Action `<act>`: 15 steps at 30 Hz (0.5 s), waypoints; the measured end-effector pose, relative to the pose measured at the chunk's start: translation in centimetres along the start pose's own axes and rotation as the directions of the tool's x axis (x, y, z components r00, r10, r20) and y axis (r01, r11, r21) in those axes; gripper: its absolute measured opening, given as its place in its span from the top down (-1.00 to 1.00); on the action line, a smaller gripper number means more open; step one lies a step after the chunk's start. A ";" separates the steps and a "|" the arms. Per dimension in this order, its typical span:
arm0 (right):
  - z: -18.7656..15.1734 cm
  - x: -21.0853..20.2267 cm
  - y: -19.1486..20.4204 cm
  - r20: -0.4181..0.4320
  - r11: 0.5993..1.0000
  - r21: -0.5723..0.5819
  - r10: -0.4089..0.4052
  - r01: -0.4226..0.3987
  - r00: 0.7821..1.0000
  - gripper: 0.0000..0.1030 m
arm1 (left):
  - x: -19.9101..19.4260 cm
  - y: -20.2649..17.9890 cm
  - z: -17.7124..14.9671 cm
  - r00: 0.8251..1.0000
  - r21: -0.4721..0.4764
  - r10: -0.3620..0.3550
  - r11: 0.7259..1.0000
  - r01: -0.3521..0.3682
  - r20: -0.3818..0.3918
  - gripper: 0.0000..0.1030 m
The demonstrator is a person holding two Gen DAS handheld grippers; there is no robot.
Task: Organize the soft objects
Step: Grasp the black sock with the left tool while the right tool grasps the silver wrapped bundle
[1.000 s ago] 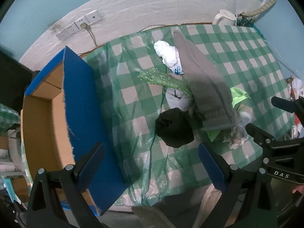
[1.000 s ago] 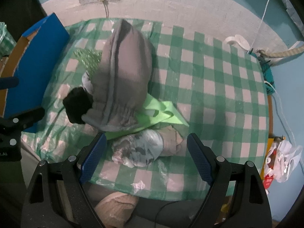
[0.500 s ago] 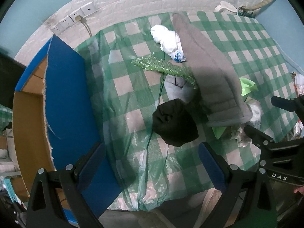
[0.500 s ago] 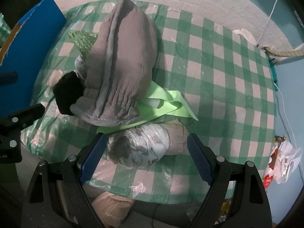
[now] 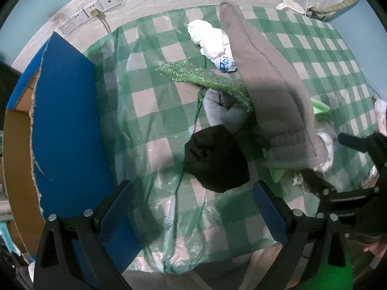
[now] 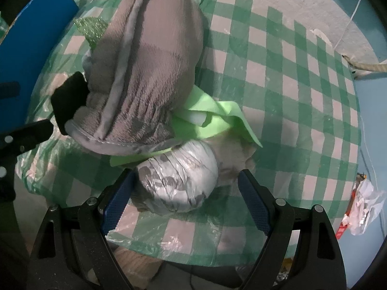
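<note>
Soft pile [image 6: 145, 91] sits closer now; right gripper [image 6: 185, 201] has dropped in, spread fingers flanking the plastic-wrapped bundle [image 6: 176, 181]. Left gripper [image 5: 191, 207] gapes empty before the black cloth [image 5: 215, 162], worktop [image 6: 302, 120] edge underneath.

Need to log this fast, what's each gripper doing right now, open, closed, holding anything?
Left gripper: open, holding nothing, black bundle just ahead.
Right gripper: open, holding nothing, its fingers either side of the plastic-wrapped grey bundle.

No readable text.
The white bag [image 5: 212, 42] on the counter [image 5: 314, 48] carries blue print, too blurred and creased to read; nothing else shows lettering.
</note>
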State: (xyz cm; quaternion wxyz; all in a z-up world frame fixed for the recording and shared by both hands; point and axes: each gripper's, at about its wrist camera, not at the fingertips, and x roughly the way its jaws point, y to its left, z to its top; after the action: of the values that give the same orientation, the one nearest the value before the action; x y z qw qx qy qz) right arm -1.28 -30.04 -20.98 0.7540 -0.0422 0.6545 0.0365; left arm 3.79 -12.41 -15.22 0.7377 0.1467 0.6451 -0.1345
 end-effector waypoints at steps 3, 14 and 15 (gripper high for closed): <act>0.0 0.6 -0.3 -0.006 1.000 0.003 0.015 -0.015 1.000 -0.66 | 0.4 -0.1 0.4 1.000 0.000 0.000 1.000 0.000 -0.004 -0.92; -0.7 1.9 -1.8 -0.020 0.995 -0.036 0.090 -0.091 0.996 -0.18 | 2.5 0.0 1.9 0.999 -0.019 -0.006 1.000 0.005 -0.035 -0.92; -0.7 1.9 -1.8 -0.020 0.995 -0.045 0.089 -0.090 0.996 -0.13 | 2.6 -0.1 1.9 0.999 -0.018 -0.006 1.000 0.005 -0.035 -0.92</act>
State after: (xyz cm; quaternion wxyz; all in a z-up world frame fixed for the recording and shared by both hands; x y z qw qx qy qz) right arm -1.49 -31.95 -22.96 0.7446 -0.0305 0.6614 0.0848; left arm 5.85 -13.22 -17.60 0.7271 0.1405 0.6597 -0.1281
